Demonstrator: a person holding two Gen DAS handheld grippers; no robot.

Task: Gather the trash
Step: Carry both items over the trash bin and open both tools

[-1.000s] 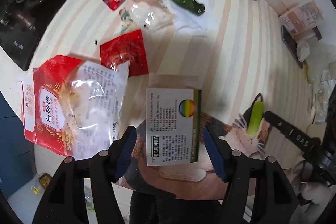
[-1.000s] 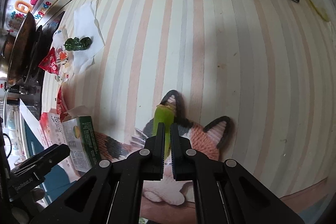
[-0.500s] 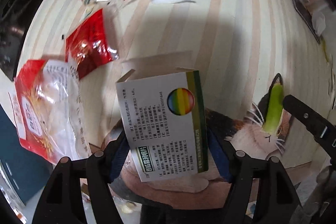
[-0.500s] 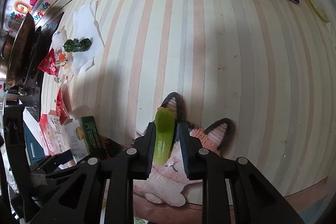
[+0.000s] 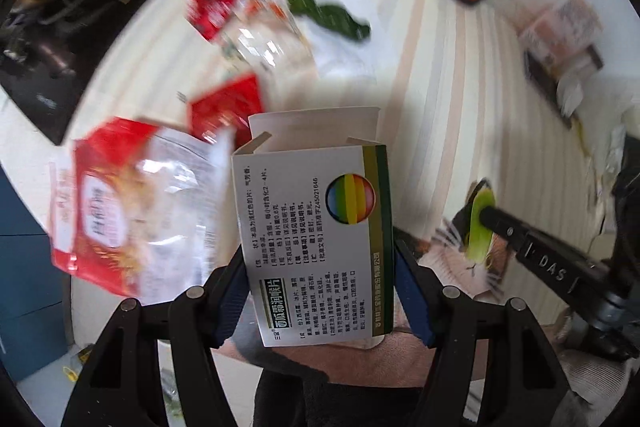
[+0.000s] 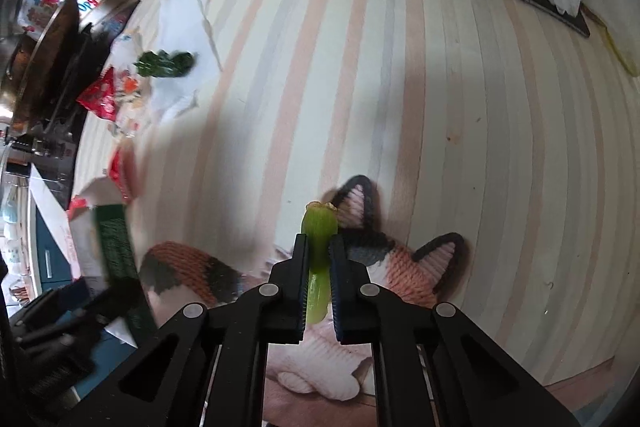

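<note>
- Left gripper (image 5: 320, 291) squeezes the box (image 5: 316, 239), mid-frame.
- Right gripper (image 6: 319, 267) pinches the green stalk (image 6: 319, 247).
- Picking-up step; next, both probably need a bin.

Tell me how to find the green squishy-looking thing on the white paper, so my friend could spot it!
Start at the striped wooden table and look toward its far left side, near the dark stove. A crumpled white paper napkin lies there, and on it sits the dark green, glossy, lumpy wrapper. The wrappers beside it are red or clear, and the other green piece, a pale stalk, is clamped in the right tool.
</note>
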